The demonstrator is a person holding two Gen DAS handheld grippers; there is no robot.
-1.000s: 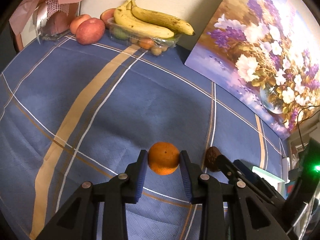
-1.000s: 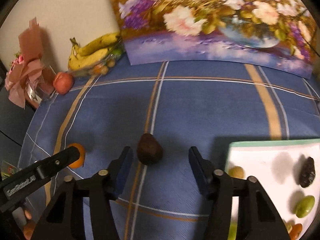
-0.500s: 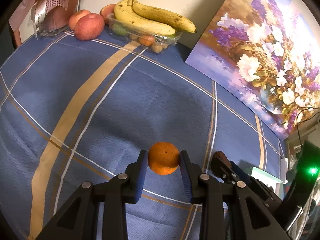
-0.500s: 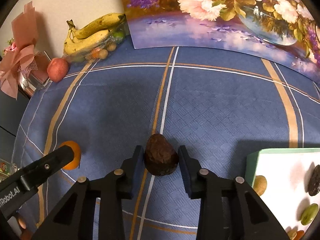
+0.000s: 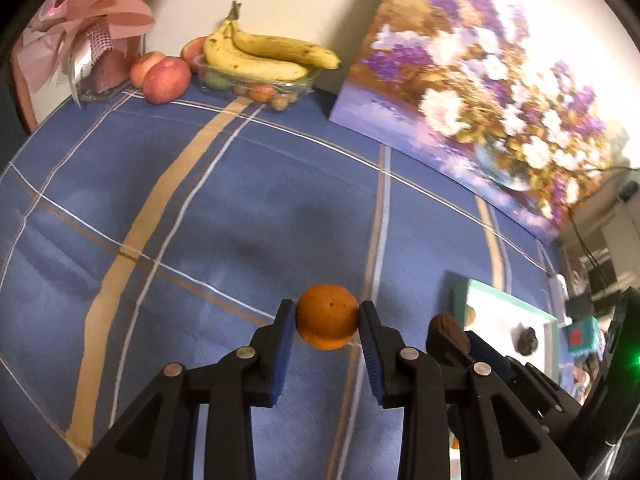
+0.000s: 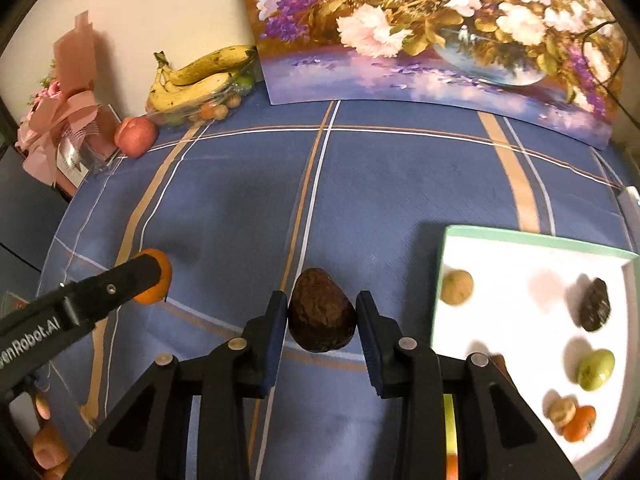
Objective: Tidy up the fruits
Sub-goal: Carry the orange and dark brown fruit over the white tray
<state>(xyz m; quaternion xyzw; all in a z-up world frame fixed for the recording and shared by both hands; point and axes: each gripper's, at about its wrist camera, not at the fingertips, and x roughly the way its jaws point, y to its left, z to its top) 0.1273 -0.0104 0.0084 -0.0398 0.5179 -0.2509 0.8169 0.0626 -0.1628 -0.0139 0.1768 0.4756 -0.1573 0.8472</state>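
Observation:
My left gripper is shut on an orange and holds it above the blue checked tablecloth. My right gripper is shut on a dark brown avocado, also lifted. In the right wrist view the left gripper and its orange show at the left. In the left wrist view the avocado shows at the right. A white tray with a green rim lies to the right and holds several small fruits.
Bananas lie on a clear plastic box of small fruits at the back wall, with apples beside it. A pink wrapped bouquet stands at the back left. A flower painting leans on the wall.
My right gripper closed on the avocado and lifted it. Both grippers have moved to the right toward the tray, each with its fruit.

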